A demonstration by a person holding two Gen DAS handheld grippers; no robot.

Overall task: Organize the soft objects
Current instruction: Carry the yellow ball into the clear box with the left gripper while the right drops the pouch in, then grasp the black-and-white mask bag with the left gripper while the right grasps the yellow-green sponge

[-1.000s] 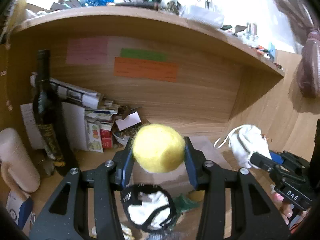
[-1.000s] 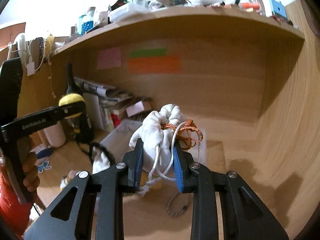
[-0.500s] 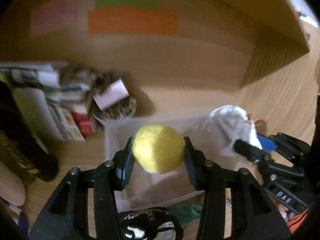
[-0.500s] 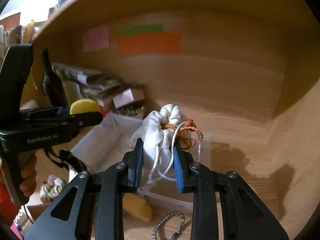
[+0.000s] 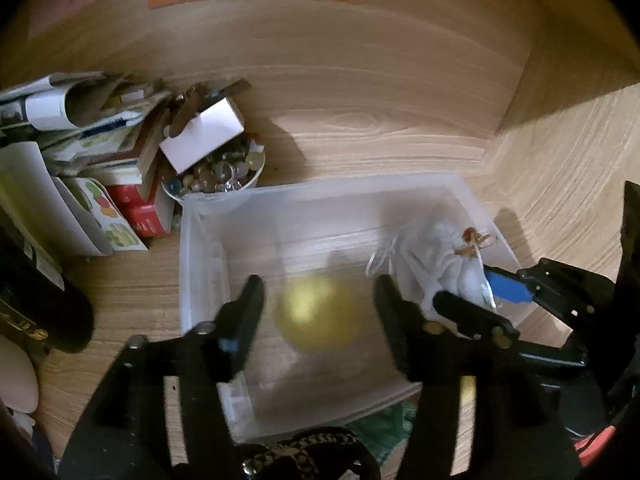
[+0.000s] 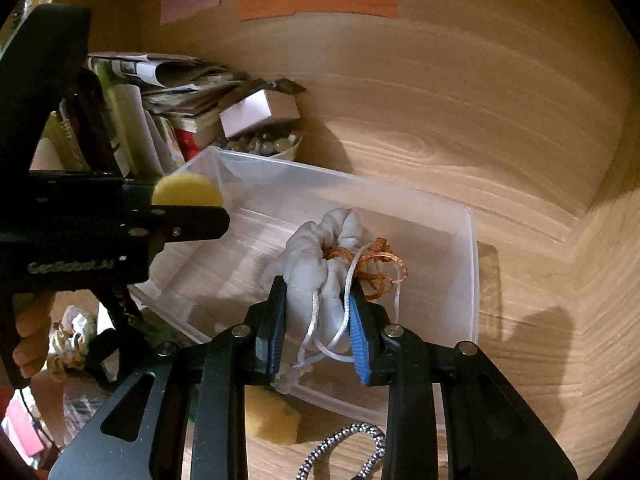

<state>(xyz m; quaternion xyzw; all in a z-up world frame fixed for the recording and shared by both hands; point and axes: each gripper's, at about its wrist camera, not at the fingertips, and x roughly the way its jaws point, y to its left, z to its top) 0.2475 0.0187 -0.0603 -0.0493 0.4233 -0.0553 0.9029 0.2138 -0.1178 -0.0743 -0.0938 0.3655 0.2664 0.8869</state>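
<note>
Left wrist view
Left tool (image 5: 318, 300): fingers spread wide, released, above the translucent plastic bin (image 5: 320, 190).
Round yellow felt ball (image 5: 318, 314): blurred, between the fingers, touching neither, over the bin floor.
Right tool (image 5: 486, 294): at right, clenched on the white drawstring cloth pouch (image 5: 436, 258).
Bowl of glass beads (image 5: 218, 174): just beyond the bin's far left corner.

Right wrist view
Right tool (image 6: 318, 308): grasping the pouch (image 6: 320, 268) over the bin (image 6: 472, 264).
Ball (image 6: 186, 192): beside the left tool's finger, at left.
Wooden desk (image 6: 540, 320): carries the bin.

Wooden desk (image 5: 400, 136) under clear bin (image 5: 192, 248)
</note>
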